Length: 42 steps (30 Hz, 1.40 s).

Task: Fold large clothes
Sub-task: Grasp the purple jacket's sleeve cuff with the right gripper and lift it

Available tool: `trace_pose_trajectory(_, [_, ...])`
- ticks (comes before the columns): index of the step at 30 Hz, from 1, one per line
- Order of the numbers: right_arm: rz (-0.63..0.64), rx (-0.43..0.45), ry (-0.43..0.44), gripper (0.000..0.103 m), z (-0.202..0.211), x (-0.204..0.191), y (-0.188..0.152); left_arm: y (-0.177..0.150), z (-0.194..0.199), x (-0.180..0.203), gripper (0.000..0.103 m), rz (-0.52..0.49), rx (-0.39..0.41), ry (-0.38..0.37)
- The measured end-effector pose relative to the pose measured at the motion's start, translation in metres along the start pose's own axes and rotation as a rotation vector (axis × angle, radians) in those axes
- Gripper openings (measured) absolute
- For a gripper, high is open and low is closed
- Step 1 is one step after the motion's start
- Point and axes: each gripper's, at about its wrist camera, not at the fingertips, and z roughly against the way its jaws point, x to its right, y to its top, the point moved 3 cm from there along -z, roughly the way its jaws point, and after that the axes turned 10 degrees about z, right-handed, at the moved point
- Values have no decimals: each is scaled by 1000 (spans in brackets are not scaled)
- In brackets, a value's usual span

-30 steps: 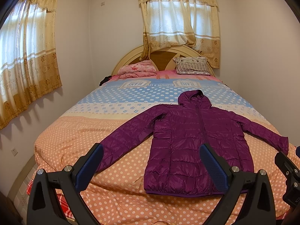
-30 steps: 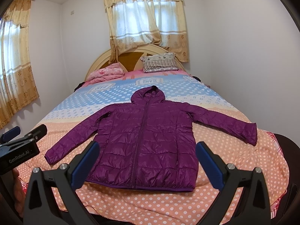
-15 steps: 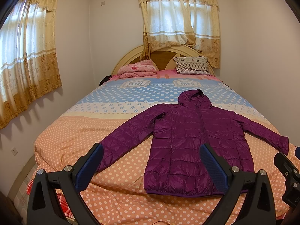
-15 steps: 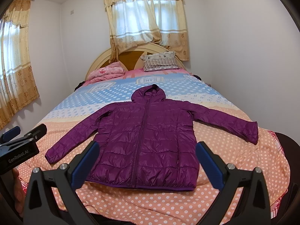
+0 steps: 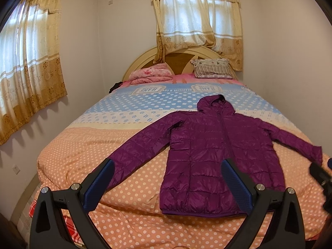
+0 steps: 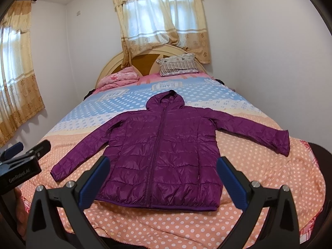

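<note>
While both devices hang above the foot of the bed [image 5: 62,157], neither touches anything: the left hand-held gripper [image 5: 166,183] is spread wide and empty, its blue pads [image 5: 97,184] well apart, and the right hand-held gripper [image 6: 162,181] stands likewise released, with nothing between its fingers. In the left wrist view the purple hooded puffer jacket [image 5: 217,149] lies at about 1 o'clock from the gripper, flat on the polka-dot bedspread, front side up and zipped closed. Its hood [image 5: 215,105] points toward the headboard [image 5: 143,59] at 12 o'clock, and its hem runs along the orange part of the cover near the foot edge. Both sleeves are spread outward: the left sleeve [image 5: 141,145] slants down toward 10 o'clock, its cuff hidden behind the gripper's left finger; the right sleeve [image 5: 294,141] slants toward 3 o'clock. In the right wrist view the jacket sits almost dead ahead at 12 o'clock, with the zip line running slightly off vertical, and the right cuff [image 6: 282,142] lies near the bed's right edge. The body of the left device shows at 9 o'clock in that view, with part of a hand below it. At the head of the bed a folded pink blanket [image 5: 151,74] rests at 11 o'clock and a striped pillow [image 5: 211,68] at 1 o'clock. Curtains [image 5: 197,20] cover both windows.
</note>
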Motion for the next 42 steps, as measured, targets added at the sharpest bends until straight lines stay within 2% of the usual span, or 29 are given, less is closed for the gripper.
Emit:
trace_pose_trajectory(3, [-36,-33,-22,103,-19,25,-6,-6,-24,0,102,-7,-35,22])
trace_pose_trajectory(7, [-138,-117,-73,103,-55,78,-26,-13,-61,5,102,-38,-53,48])
trace_pose_trajectory(10, [-235,-177,-153,103,-78,132,-44,-17,-94,9,102,-44,-81,54])
trace_pose_trajectory(12, [-276,-212,-244,103,-92,173,-57,-19,-116,14,102,-55,-106,59])
trace_pose_trajectory(17, [-396,-278,-395,100,-112,260,-72,-17,-166,35,102,-81,-127,53])
trace_pose_trajectory(23, [-437,-329,-541,96,-123,330,-73,0,-229,52,102,-126,-134,97])
trace_pose_trajectory(28, [-452,-382,-568,90,-144,364,-71,20,-281,58,102,-168,-151,147])
trace_pose_trajectory(31, [-444,-427,-554,78,-160,371,-72,27,-311,56,102,-164,-180,178])
trace_pose_trajectory(32, [-436,-440,-546,68,-165,372,-72,28,-320,53,102,-160,-193,186])
trace_pose_trajectory(33, [-425,-457,-545,54,-169,374,-75,29,-326,52,102,-158,-206,189])
trace_pose_trajectory(34, [-429,-467,-543,47,-177,379,-77,30,-331,49,102,-147,-212,191])
trace_pose_trajectory(35, [-441,-467,-530,32,-178,382,-79,31,-334,46,102,-135,-205,189])
trace_pose_trajectory(36, [-445,-458,-514,24,-178,384,-79,32,-337,45,102,-131,-201,186])
trace_pose_trajectory(38, [-417,-452,-513,19,-177,383,-74,33,-343,42,102,-137,-202,198])
trace_pose_trajectory(42, [-321,-387,-489,16,-177,352,-40,37,-352,36,102,-132,-197,220])
